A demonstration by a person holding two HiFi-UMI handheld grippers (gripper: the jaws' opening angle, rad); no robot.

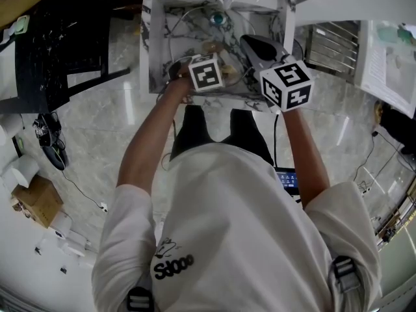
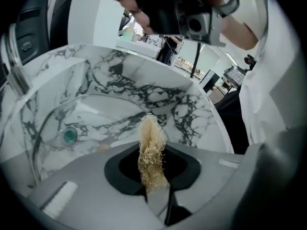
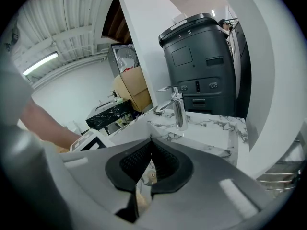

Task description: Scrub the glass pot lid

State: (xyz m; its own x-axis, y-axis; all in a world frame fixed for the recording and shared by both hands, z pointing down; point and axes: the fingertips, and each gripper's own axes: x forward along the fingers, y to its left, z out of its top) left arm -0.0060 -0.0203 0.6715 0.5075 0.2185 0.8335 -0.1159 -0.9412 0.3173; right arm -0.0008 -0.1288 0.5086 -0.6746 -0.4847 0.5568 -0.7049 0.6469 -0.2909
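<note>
Left hand-held gripper (image 2: 152, 169) pinched a beige loofah scrubber (image 2: 151, 138), right hand-held gripper (image 3: 149, 164) clamped the glass pot lid (image 2: 57, 114) by its edge, lid stood tilted in marble sink (image 2: 192, 114), teal drain (image 2: 69, 136) showed through it.

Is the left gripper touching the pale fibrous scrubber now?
Touching. The left gripper view shows the left gripper with its fingers shut on the lower end of the scrubber, which sticks out beyond them.
</note>
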